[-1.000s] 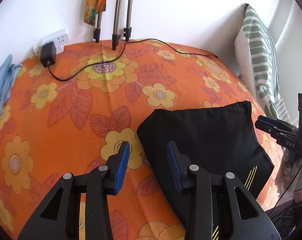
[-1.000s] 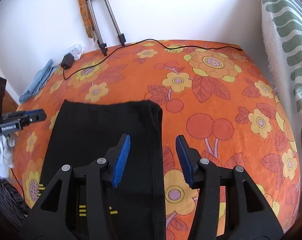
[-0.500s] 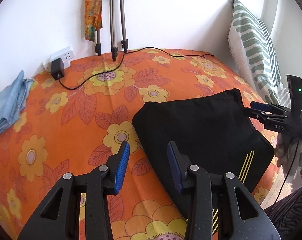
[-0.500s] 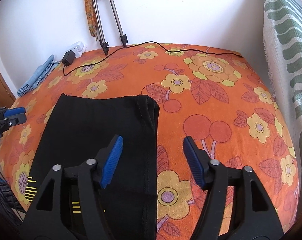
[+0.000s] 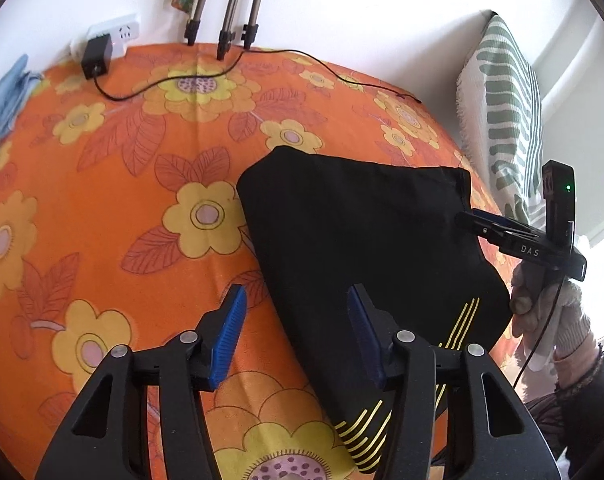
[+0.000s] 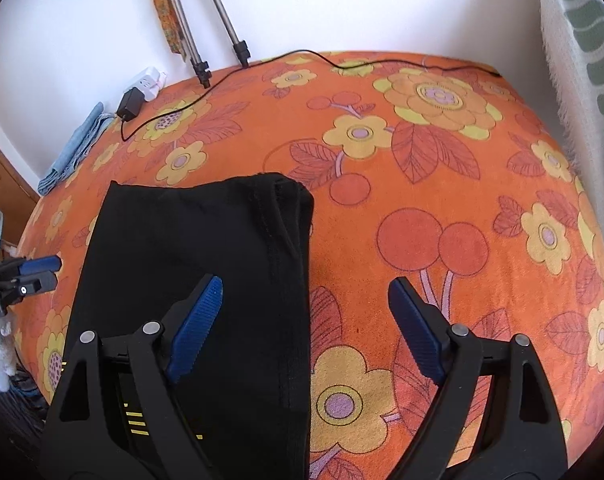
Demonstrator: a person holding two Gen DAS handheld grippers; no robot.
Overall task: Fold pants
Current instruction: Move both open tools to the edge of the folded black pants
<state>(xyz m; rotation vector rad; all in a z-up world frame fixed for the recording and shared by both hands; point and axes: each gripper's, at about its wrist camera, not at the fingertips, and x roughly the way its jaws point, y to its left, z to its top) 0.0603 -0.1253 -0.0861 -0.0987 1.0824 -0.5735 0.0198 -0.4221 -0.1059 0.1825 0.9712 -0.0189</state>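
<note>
Both grippers, left (image 5: 296,330) and right (image 6: 303,326), gape, holding nothing, over the folded black pants (image 5: 365,236) at the bedspread's (image 5: 102,184) near edge. Next fold, likely: pinch all layers squarely, edges aligned.

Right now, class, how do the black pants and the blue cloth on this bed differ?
The black pants lie in the near part of the orange floral bedspread; the blue cloth sits at its far left edge by the wall. The pants are black with yellow stripes and look larger; the cloth is plain pale blue. Both are folded and untouched; both tools are open.
</note>
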